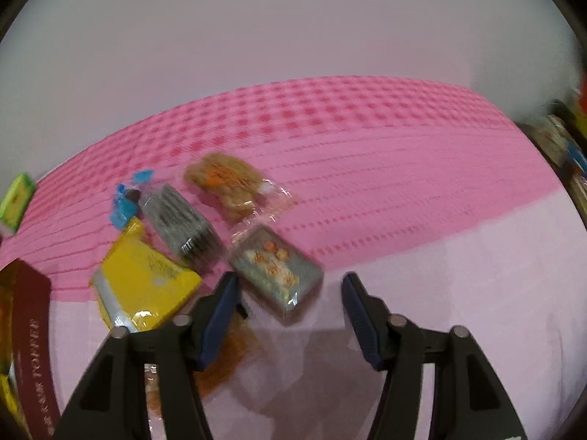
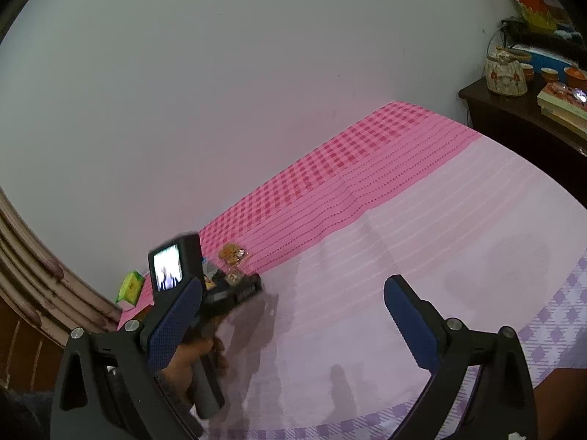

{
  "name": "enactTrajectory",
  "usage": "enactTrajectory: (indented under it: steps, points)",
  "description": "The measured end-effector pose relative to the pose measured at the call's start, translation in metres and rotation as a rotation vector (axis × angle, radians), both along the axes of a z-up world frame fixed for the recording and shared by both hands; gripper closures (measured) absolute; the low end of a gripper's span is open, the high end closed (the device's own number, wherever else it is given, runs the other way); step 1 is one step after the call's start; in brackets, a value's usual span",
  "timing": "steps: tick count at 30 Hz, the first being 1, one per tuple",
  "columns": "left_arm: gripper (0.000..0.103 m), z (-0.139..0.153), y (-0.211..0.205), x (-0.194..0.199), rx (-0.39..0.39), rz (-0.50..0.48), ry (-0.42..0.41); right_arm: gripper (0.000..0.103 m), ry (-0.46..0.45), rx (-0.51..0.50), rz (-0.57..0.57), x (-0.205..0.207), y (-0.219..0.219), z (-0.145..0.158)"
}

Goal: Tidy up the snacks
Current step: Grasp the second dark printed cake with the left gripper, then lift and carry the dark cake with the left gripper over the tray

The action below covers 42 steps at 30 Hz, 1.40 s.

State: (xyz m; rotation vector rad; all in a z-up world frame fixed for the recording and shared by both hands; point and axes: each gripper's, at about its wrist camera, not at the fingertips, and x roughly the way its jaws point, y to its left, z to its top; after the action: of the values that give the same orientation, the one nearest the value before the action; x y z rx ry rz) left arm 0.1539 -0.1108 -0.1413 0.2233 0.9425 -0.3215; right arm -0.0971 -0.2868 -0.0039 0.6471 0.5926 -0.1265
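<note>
In the left wrist view, the left gripper (image 1: pixel 290 311) sits at the bottom centre of the frame with its 2 blue-padded jaws spread and nothing pinched between them. No earlier moment is shown. Just above the gap lies a clear-wrapped grey rectangular snack with orange print (image 1: pixel 276 273), resting where the pink checked cloth (image 1: pixel 367 168) meets the pale lilac sheet (image 1: pixel 458 275). To its upper left lie a grey striped clear-wrapped snack (image 1: pixel 181 222) and a golden-brown pastry in clear wrap (image 1: pixel 227 185). At centre left is a yellow foil packet (image 1: pixel 146 286), with a small blue wrapper (image 1: pixel 126 201) above it. A green box (image 1: pixel 16 201) sits at the far left edge, and a maroon box with gold lettering (image 1: pixel 31 348) at lower left.

In the right wrist view, the right gripper (image 2: pixel 293 322) fills the bottom of the frame, its jaws spread wide and empty over the lilac sheet. At lower left a hand (image 2: pixel 194 359) holds the left gripper's handle near the snacks.
</note>
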Motion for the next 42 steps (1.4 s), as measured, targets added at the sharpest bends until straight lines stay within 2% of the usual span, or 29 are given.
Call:
enactTrajectory:
  steps: [1,3,6,12,17,20,22,24,26,27,28,30,34,38,39,40,41,42]
  points:
    - [0.075,0.000,0.005,-0.004,-0.038,-0.021,0.011,0.004,0.001,0.006,-0.001,0.001,0.000,-0.001]
    - [0.078,0.001,0.010,-0.011,-0.081,-0.031,0.037,0.004,0.005,0.016,-0.002,0.001,-0.001,-0.002]
    - [0.079,0.001,0.010,-0.029,-0.087,-0.095,0.033,0.004,0.004,0.012,-0.001,-0.002,0.002,-0.001]
    - [0.081,0.004,0.012,-0.068,-0.139,-0.159,0.071,0.004,-0.016,-0.024,-0.003,-0.004,0.007,0.007]
    - [0.082,0.003,0.025,-0.119,-0.126,-0.211,0.054,0.004,-0.009,-0.019,-0.018,-0.005,0.003,0.004]
    - [0.082,0.000,0.037,-0.136,-0.131,-0.236,0.056,0.004,-0.003,-0.011,-0.016,-0.006,0.005,0.003]
    - [0.080,-0.002,0.042,-0.137,-0.101,-0.244,0.035,0.004,-0.004,-0.011,-0.009,-0.007,0.008,0.003]
    - [0.079,-0.001,0.041,-0.134,-0.115,-0.232,0.038,0.004,-0.011,-0.022,0.004,-0.007,0.013,0.006]
    - [0.071,-0.002,0.038,-0.134,-0.088,-0.199,0.031,0.004,-0.021,-0.035,0.013,-0.008,0.017,0.010]
    - [0.045,-0.003,0.033,-0.134,-0.063,-0.179,0.026,0.004,-0.024,-0.037,0.014,-0.009,0.017,0.010]
    - [0.027,-0.004,0.029,-0.135,-0.032,-0.148,0.014,0.004,-0.027,-0.038,0.012,-0.009,0.017,0.011]
    - [0.027,-0.002,0.031,-0.139,-0.044,-0.108,-0.028,0.004,-0.028,-0.029,0.006,-0.010,0.016,0.010]
    - [0.027,-0.005,0.024,-0.133,-0.073,0.037,-0.035,0.004,-0.024,0.019,-0.008,-0.012,0.008,0.004]
    - [0.027,-0.010,0.009,-0.122,-0.085,0.125,-0.023,0.004,-0.048,0.033,-0.027,-0.016,0.001,0.006]
    - [0.035,-0.009,0.006,-0.122,-0.087,0.137,-0.027,0.004,-0.052,0.032,-0.028,-0.017,0.001,0.008]
    - [0.053,-0.008,0.006,-0.121,-0.091,0.134,-0.030,0.003,-0.055,0.030,-0.026,-0.017,0.001,0.009]
    - [0.063,-0.007,0.006,-0.120,-0.087,0.128,-0.029,0.003,-0.055,0.031,-0.023,-0.016,0.001,0.009]
    - [0.065,-0.006,0.008,-0.118,-0.096,0.118,-0.016,0.003,-0.054,0.034,-0.020,-0.015,0.001,0.009]
